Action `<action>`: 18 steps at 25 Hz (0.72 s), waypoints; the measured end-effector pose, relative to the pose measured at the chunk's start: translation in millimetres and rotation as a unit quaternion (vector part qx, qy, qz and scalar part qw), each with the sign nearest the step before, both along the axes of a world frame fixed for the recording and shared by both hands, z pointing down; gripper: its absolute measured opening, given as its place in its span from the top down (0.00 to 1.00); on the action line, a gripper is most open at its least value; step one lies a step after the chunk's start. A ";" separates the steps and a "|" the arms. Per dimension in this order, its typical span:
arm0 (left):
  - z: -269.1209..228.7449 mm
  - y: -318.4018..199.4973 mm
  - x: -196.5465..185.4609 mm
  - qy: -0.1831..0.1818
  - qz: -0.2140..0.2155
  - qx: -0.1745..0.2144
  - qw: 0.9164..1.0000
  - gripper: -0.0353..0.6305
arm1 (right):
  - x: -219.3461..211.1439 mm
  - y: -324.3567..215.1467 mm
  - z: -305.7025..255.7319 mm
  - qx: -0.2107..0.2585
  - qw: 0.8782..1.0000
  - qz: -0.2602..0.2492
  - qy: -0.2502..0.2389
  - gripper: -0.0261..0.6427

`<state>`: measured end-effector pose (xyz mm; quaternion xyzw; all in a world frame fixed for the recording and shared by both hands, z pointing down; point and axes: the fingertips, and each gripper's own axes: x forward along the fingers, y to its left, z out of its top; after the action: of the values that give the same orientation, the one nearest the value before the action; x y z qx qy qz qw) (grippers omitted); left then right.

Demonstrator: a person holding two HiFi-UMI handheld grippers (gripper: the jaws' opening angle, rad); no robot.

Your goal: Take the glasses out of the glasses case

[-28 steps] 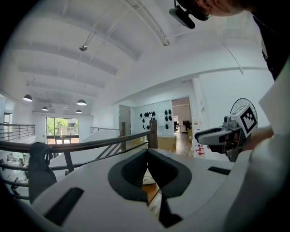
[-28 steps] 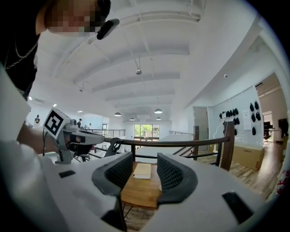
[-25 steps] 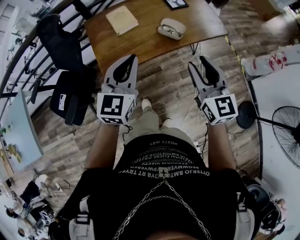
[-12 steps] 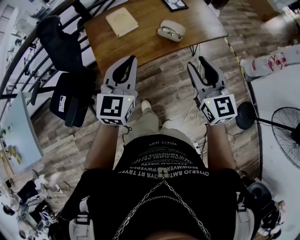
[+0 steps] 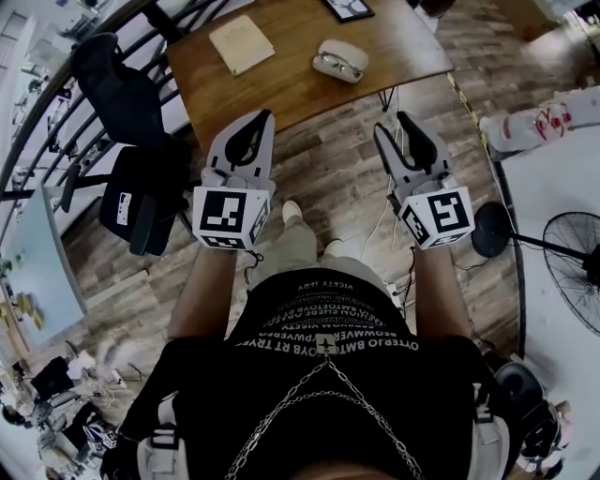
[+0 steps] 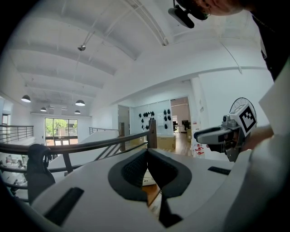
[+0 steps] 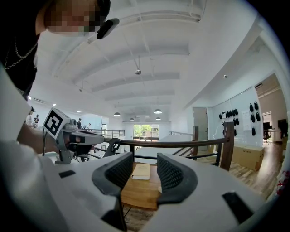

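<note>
The glasses case (image 5: 343,58) sits at 12 o'clock in the head view, on the wooden counter (image 5: 291,84). It is a smooth, white, rounded clamshell that looks hard and glossy. The dark-rimmed glasses (image 5: 337,65) appear to lie in or against its near half, though they are too small to tell which. By that reading nothing of the task is done: the glasses are not out, and neither claw is near the case.

At 9 o'clock from the case is a flat tan notepad (image 5: 242,43) with a matte cover. A dark-framed picture (image 5: 349,7) lies at 12 o'clock from the case, by the far edge. The counter top is warm brown wood with visible grain.

The left claw (image 5: 262,119) is well short of the counter, over the plank floor (image 5: 328,178), its ribbed black pads pressed together at the tips. The right claw (image 5: 396,127) is level with it at 3 o'clock, spread, with only the counter and notepad showing through the gap. The reach, the grasp and the lift-out all remain.
</note>
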<state>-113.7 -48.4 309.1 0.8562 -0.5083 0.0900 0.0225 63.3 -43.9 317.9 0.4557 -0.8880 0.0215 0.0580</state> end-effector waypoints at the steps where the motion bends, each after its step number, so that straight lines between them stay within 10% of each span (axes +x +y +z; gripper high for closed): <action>1: -0.1 0.1 0.3 0.000 0.001 0.000 1.000 0.91 | 0.0 0.2 -0.2 0.000 1.000 0.000 0.000 0.72; 18: 0.6 3.1 1.9 0.001 0.006 -0.002 1.000 0.91 | 0.4 3.2 -1.0 0.002 1.000 0.003 -0.001 0.72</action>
<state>-111.8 -45.3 309.7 0.8593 -0.5028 0.0904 0.0239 63.7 -40.7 317.0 0.4585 -0.8867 0.0202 0.0564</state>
